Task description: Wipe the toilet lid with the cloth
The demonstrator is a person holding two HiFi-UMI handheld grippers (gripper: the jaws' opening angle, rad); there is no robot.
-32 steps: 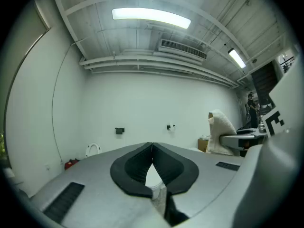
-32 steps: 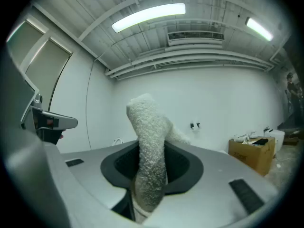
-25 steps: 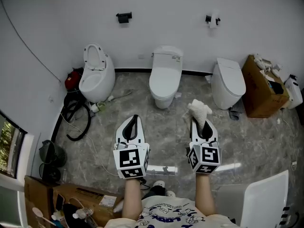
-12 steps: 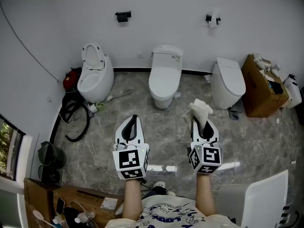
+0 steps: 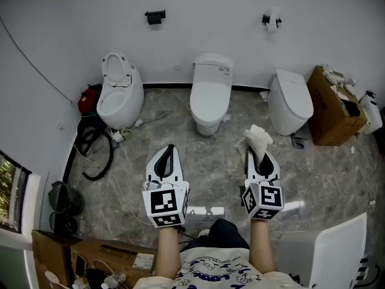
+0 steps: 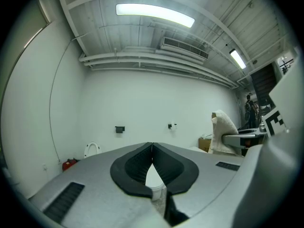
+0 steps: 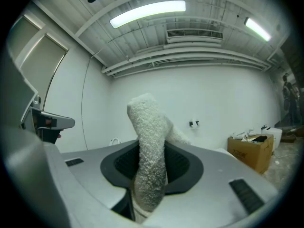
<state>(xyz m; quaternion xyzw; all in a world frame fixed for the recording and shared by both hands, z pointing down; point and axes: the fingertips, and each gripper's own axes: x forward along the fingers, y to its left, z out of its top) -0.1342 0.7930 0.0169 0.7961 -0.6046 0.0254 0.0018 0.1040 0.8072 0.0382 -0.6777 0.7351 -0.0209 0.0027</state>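
White terry cloth [image 7: 148,141] is standing clenched between the right gripper's [image 7: 152,167] fingers [image 7: 118,167], while the left gripper's [image 6: 152,148] fingers are pressing together on nothing. Both are hovering over the floor [image 5: 210,161], well short of the middle toilet [image 5: 207,122], whose lid [image 5: 210,95] is down. The approach seems to be the step in hand. Next, the cloth needs carrying forward and laying flat on that lid.

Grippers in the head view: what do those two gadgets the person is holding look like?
The left gripper and right gripper are white teardrop-shaped shells tapering to a point, with black ribbed fingers inside. Behind each sits a cube carrying black-and-white square markers. No cables show. The person wears a white shirt with dark blue print.
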